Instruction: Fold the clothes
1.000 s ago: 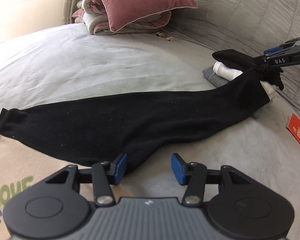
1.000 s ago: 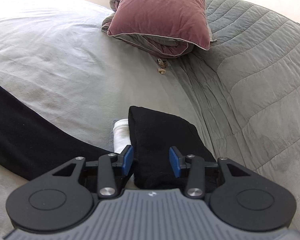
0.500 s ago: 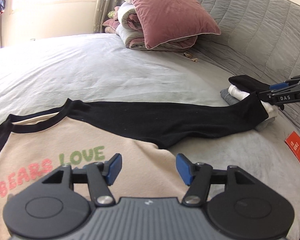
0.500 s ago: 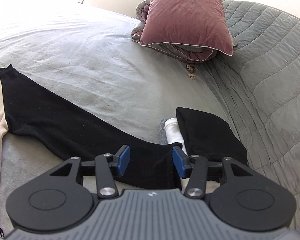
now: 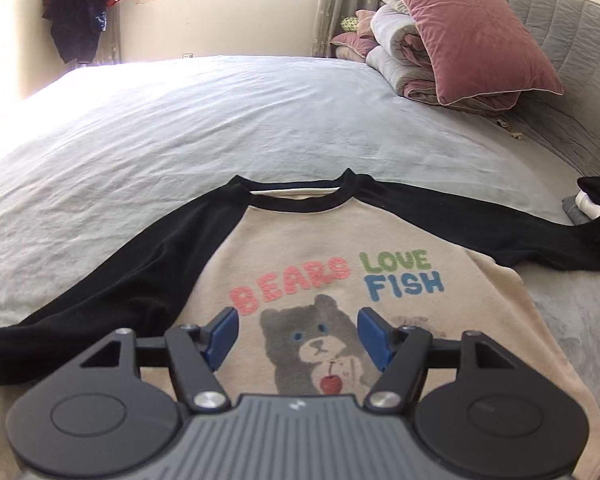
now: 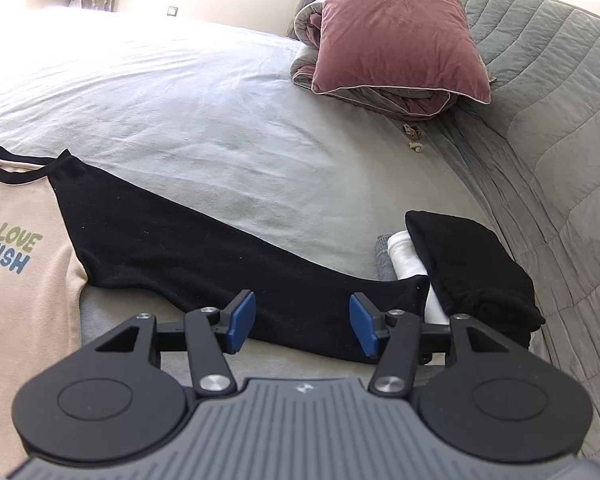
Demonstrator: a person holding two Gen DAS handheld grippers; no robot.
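Raglan shirt point(image 5: 332, 280) is lying flat, soft and limp; both your left gripper point(image 5: 298, 334) and right gripper point(image 6: 302, 322) are hovering released, so you're pinching cuffs or shoulder seams.

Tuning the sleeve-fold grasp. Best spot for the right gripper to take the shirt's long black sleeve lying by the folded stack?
Probably the cuff end of the black sleeve. It lies flat and stretched out, its end just ahead of the open right gripper. Come from above on the near edge, one finger slid under it, keeping clear of the folded stack beside the cuff. Then the sleeve could swing across the shirt.
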